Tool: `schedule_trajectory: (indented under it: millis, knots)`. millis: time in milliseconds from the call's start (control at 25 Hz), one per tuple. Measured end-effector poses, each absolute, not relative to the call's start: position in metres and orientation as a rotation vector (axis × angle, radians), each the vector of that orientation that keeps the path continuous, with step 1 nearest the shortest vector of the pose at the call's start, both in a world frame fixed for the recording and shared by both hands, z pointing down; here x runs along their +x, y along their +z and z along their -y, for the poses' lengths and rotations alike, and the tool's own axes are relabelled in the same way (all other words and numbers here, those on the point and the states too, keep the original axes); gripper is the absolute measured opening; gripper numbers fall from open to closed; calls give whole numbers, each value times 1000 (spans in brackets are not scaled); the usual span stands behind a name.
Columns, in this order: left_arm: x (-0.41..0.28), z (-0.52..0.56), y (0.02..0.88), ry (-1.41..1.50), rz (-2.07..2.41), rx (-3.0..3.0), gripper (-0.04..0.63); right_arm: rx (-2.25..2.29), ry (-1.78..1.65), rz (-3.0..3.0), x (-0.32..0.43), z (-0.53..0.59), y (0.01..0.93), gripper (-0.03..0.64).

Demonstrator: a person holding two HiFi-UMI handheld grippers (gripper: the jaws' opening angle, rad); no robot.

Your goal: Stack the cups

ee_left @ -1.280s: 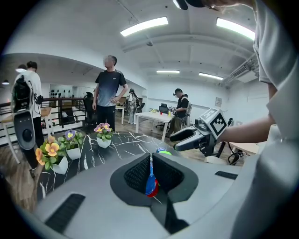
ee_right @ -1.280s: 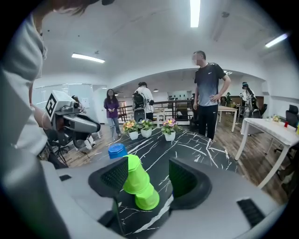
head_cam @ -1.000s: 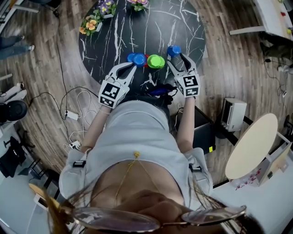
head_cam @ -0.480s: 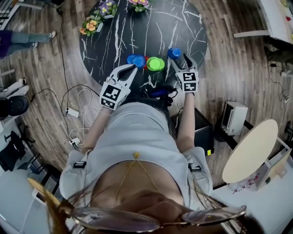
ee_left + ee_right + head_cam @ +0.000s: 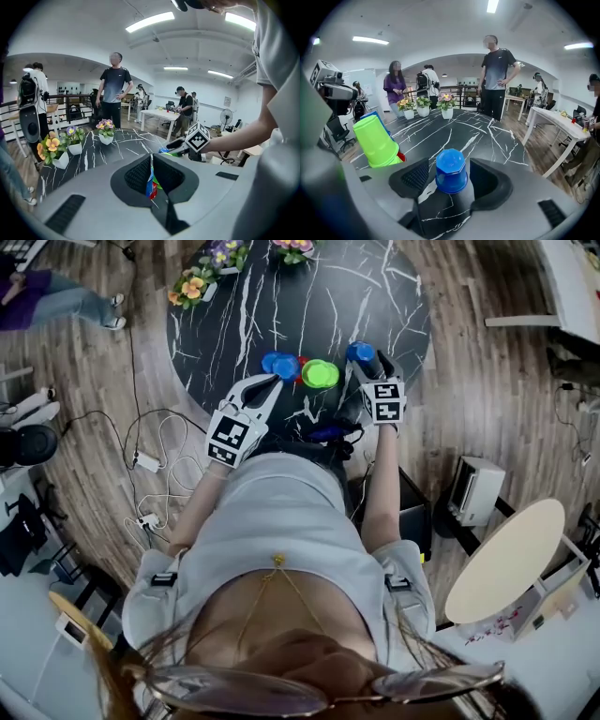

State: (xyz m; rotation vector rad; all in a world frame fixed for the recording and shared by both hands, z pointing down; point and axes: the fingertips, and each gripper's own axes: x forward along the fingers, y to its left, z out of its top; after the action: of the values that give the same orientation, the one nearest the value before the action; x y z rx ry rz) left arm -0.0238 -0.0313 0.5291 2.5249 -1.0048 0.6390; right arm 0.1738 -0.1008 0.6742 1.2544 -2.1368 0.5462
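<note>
Cup-stacking at a black marble table (image 5: pixel 487 136): the right gripper (image 5: pixel 373 365) stands with its jaws wide apart on either side of a lone blue cup (image 5: pixel 451 169). The pads flank the cup but do not appear to press it yet. The cup sits upside down on the tabletop, mouth down and base up. Its long axis is upright, and it lies straight ahead of that gripper, squarely in the gap.

The left gripper (image 5: pixel 151 174) has its jaws pressed together on nothing (only a sliver of colour from the cups beyond shows through the slit). It hangs near the other group, apart from the lone cup, so the right hand is plainly the nearer.

That group lies just to the left of the lone cup. It holds a green cup (image 5: pixel 375 139), also base up, with a red one (image 5: pixel 401 157) peeking at its foot and more blue cups (image 5: pixel 279 363) beyond it.

By the look of it, the step in hand is the grasp of the lone cup. The next move would call for a squeeze across its sides, a lift, and a carry leftward to set it, mouth down, over the green cup's base.
</note>
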Motion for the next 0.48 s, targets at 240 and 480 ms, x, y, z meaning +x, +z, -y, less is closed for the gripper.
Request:
schedule_trajectory:
  millis: [240,480]
  knots:
    - [-29,30,530,639,1045,2495,38,1242,570,2124,174,108,685,276]
    - [-37,29,531,638,1083,2471,38,1228,569,2112,173,112,692,275]
